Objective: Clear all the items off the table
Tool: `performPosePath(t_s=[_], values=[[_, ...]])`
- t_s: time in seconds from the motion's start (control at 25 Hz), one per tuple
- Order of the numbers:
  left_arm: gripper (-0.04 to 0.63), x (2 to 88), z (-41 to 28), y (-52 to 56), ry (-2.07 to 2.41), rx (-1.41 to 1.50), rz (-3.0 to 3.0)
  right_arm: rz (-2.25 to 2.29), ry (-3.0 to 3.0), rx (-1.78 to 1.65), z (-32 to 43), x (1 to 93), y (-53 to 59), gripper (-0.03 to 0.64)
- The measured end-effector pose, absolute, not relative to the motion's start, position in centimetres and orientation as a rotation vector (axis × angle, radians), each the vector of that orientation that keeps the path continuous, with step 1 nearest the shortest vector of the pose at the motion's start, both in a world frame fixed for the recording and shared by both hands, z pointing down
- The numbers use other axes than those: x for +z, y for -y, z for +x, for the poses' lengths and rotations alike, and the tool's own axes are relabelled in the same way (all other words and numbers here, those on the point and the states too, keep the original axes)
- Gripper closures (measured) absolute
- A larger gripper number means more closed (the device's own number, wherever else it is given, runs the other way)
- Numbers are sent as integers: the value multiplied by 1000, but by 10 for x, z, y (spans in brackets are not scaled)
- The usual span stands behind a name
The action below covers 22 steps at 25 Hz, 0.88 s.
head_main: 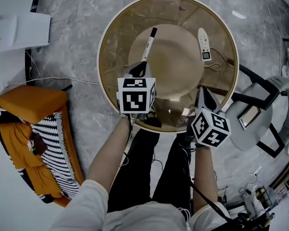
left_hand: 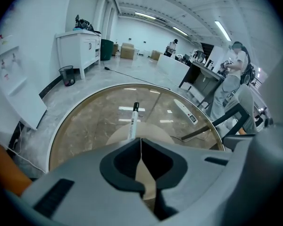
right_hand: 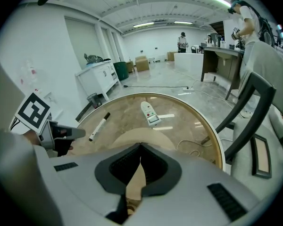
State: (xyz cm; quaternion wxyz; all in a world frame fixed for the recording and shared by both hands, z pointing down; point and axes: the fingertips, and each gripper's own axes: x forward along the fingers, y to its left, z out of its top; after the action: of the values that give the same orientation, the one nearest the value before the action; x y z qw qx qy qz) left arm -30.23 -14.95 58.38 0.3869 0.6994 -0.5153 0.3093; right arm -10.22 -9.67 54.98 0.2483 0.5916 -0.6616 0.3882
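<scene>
Okay, head view: a round glass table (head_main: 106, 42) has two things on it, well apart. One is a white marker (head_main: 148, 44) with a black cap, left of centre. The other is a white remote-like device (head_main: 204, 44) to its right. The left gripper (head_main: 138, 72) hangs over the near part of the table, tips close to the marker's near end. The right gripper (head_main: 202, 93) sits over the near right rim, away from both items. A grey chair (head_main: 260, 109) stands beside the table on the right.

Left gripper view: the jaws are pressed together with nothing between them. The marker (left_hand: 133, 120) lies straight ahead just past the tips, and the device (left_hand: 186, 112) is farther right.

Right gripper view: the jaws are pressed together too, and empty. The device (right_hand: 150, 113) is ahead on the glass and the marker (right_hand: 99, 126) is off to the left. The left gripper (right_hand: 70, 134) is near the marker's end.
</scene>
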Motion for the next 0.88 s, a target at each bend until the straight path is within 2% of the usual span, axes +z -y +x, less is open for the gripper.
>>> performPosePath(t_s=[0.16,0.32,0.68,0.88], values=[[580,591,-307,161,1284,788,1780,1613,1790,1064,-105,554,98,594],[512,597,-309,173,1249,795,1792,1617,1779,1064,-106,558,101,594],[439,616,-301,185,1128,915,1855,1635,1754,1072,-103,562,103,593],[436,628,-302,192,1137,977,1841,1633,1750,1073,-101,563,101,593]])
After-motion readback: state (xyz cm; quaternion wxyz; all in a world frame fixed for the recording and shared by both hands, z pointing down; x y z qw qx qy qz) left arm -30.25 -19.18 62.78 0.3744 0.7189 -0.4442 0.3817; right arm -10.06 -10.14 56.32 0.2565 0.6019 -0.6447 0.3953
